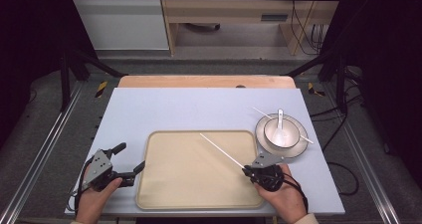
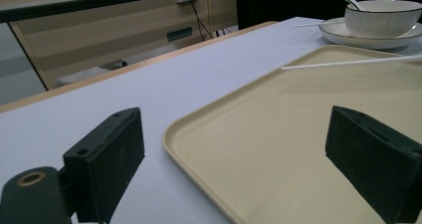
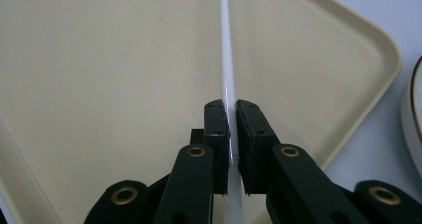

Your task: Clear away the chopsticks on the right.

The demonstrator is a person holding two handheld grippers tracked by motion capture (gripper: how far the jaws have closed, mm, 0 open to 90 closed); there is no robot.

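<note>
Low, right gripper pinches chopstick over tray

A white chopstick lies over the plain beige tray, which sits on a pale lavender-grey tabletop. The white bowl and white plate both carry a thin dark rim line, and the spoon is white too.

Tray: beige, table centre.
R gripper: clamps white chopstick over tray.
L gripper: jaws apart, tray's left edge.
Bowl: on plate, w/ spoon.
</note>
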